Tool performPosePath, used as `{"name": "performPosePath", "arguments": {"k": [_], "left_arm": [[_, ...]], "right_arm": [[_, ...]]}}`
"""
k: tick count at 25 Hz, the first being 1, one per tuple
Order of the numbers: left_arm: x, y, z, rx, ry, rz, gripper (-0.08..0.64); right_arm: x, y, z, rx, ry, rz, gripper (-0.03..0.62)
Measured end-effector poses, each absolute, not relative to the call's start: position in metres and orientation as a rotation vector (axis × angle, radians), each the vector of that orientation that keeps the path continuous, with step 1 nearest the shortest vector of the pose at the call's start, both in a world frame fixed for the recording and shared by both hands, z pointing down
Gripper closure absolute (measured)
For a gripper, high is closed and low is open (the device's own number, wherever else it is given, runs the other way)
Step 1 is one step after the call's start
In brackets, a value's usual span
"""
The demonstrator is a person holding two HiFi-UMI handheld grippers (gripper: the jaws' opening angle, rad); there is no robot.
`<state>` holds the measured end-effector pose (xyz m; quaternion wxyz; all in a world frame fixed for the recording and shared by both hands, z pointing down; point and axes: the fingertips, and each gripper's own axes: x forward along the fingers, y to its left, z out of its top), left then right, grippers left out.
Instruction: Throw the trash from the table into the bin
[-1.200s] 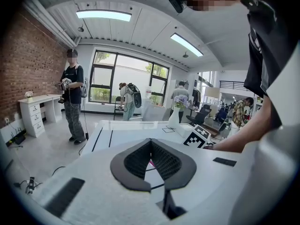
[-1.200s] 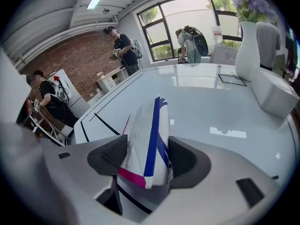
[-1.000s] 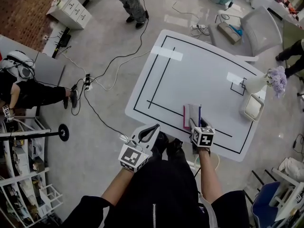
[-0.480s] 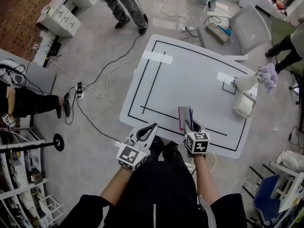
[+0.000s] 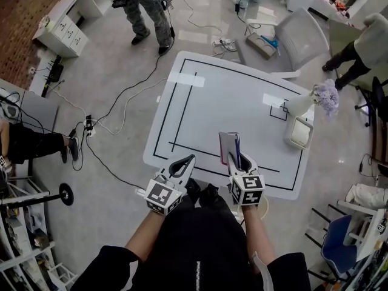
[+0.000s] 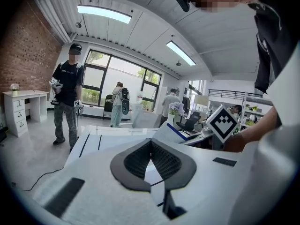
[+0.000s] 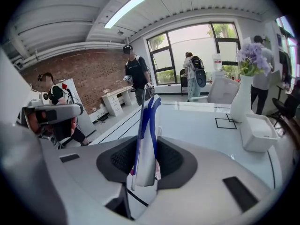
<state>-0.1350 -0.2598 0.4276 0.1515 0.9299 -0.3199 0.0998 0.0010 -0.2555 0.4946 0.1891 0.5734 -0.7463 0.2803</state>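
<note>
Wrapper [image 7: 146, 139] pinched edge-on in my right gripper [image 5: 235, 160], jaws just closed on it, presumably for the bin [image 5: 292, 141]; left gripper [image 5: 183, 162] jaws together, empty.

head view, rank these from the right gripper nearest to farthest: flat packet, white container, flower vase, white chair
1. flat packet, clamped in the right gripper, at the near edge of the table.
2. white container, to the right on the table.
3. flower vase, just beyond the container.
4. white chair, past the table's far side.
</note>
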Motion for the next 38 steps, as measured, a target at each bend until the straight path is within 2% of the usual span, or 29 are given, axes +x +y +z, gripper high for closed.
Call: {"name": "performPosePath", "arguments": {"k": [12, 38], "left_arm": [[-0.128, -0.276, 0.426, 2.721, -0.792, 0.255, 0.553], [-0.117, -0.295, 0.437, 2.805, -0.452, 0.323, 0.553]], "right_arm": [[-0.010, -0.261, 0.447, 1.750, -2.132, 0.700, 0.483], [-0.009, -0.242, 0.447, 2.032, -1.936, 0.713, 0.483]]}}
